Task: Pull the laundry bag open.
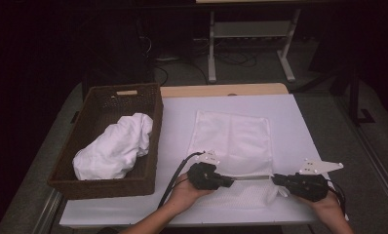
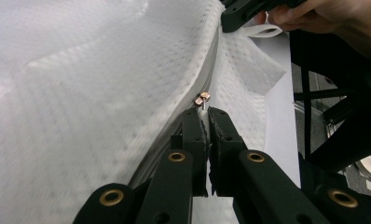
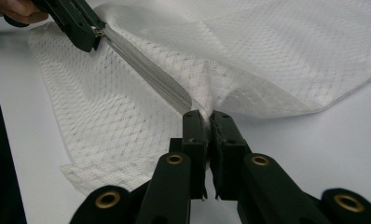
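You are mid-zip: your left gripper (image 2: 206,116) is clamped on the zipper pull (image 2: 202,98), your right gripper (image 3: 206,116) pinches the mesh bag (image 1: 231,134); keep the zipper taut

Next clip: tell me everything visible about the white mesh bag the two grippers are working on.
The white mesh bag is a flat, rectangular pouch of netted fabric with a diamond weave. It lies on the white table, right of the wicker basket. A zipper runs along its near side, pulled taut and lifted. The left gripper is shut on the small copper-coloured zipper pull; the right gripper is shut on the bag's fabric at the zipper's other end. Contents cannot be made out.
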Tool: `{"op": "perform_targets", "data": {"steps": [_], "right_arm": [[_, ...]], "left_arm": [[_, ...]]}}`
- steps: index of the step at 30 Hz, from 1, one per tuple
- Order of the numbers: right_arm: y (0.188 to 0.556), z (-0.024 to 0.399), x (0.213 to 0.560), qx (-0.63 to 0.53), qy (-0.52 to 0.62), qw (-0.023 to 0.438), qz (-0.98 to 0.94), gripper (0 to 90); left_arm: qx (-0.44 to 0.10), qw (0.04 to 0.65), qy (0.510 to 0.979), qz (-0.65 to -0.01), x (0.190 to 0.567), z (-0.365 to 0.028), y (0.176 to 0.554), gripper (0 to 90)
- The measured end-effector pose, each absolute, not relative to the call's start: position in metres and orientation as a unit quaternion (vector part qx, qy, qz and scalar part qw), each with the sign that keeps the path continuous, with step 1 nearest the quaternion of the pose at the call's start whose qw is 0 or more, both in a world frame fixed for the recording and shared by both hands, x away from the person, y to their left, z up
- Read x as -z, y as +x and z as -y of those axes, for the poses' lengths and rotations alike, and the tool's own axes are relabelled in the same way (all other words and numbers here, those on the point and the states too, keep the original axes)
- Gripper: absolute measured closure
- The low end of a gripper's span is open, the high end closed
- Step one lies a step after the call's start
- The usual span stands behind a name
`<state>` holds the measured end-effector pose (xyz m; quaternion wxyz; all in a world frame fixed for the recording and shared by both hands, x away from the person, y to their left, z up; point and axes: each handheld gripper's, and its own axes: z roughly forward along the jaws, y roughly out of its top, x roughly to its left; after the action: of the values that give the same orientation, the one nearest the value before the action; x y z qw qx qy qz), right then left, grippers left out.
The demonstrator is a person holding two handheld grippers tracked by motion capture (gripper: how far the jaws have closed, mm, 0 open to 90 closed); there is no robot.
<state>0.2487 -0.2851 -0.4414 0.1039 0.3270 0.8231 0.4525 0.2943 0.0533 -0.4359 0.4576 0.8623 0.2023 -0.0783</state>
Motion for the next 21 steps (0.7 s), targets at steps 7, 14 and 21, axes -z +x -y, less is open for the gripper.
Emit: {"op": "perform_targets", "data": {"steps": [7,14,21], "right_arm": [[0.249,0.286,0.442,-0.449,0.331,0.105,-0.823,84.9],[0.250,0.287,0.442,-0.450,0.334,0.107,-0.821,84.8],[0.250,0.287,0.442,-0.450,0.333,0.107,-0.821,84.8]], "left_arm": [[0.072,0.459,0.859,-0.215,0.436,-0.069,0.293,86.6],[0.065,0.457,0.858,-0.226,0.437,-0.083,0.293,86.6],[0.062,0.456,0.857,-0.233,0.436,-0.092,0.293,86.6]]}}
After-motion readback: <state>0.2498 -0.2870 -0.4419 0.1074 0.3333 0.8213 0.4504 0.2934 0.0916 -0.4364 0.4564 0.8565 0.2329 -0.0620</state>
